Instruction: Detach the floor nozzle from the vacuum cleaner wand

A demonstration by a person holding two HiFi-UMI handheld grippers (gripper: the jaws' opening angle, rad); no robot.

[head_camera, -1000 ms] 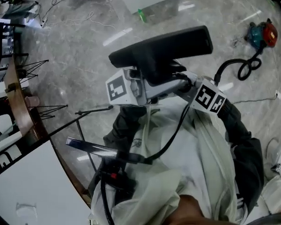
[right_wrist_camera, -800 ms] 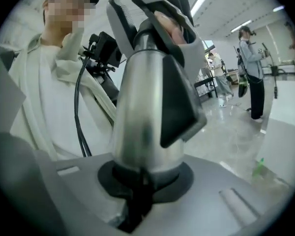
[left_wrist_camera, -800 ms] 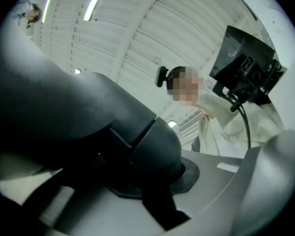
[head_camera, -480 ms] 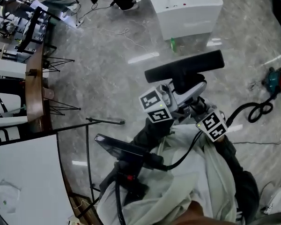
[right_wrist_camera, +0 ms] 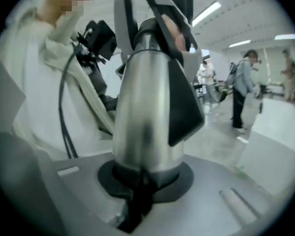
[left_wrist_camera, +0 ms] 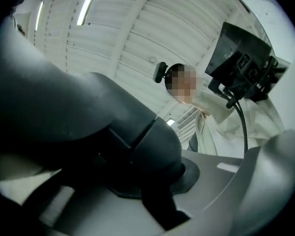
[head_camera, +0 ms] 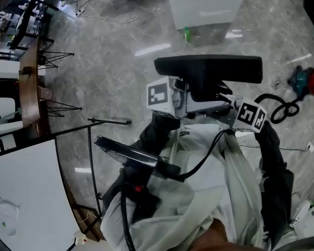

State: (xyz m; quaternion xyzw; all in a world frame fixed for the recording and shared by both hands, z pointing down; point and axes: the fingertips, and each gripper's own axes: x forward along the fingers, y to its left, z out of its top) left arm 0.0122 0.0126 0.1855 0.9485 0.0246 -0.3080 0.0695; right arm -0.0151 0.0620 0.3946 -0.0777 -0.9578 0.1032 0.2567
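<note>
The black floor nozzle [head_camera: 209, 69] hangs in the air, nearly level, in front of the person. Both grippers meet under its middle: my left gripper [head_camera: 196, 102] comes from the left, my right gripper [head_camera: 222, 102] from the right. In the right gripper view a silver wand tube [right_wrist_camera: 147, 97] with a black clip stands in a dark round collar [right_wrist_camera: 147, 178] on the nozzle's grey top [right_wrist_camera: 226, 191]. The left gripper view shows that neck [left_wrist_camera: 137, 146] very close, as a dark cylinder. Neither view shows the jaw tips clearly, but both grippers grip the raised nozzle.
On the marble floor beyond stand a white box [head_camera: 204, 4], a green bottle [head_camera: 187, 34] and a red-and-teal tool with a black hose [head_camera: 303, 82]. A wooden table edge [head_camera: 29, 88] and a white tabletop [head_camera: 21, 192] are on the left. People [right_wrist_camera: 243, 87] stand farther off.
The nozzle was tilted with its right end higher and now lies nearly level in the head view. Both grippers have stayed at its middle throughout.
</note>
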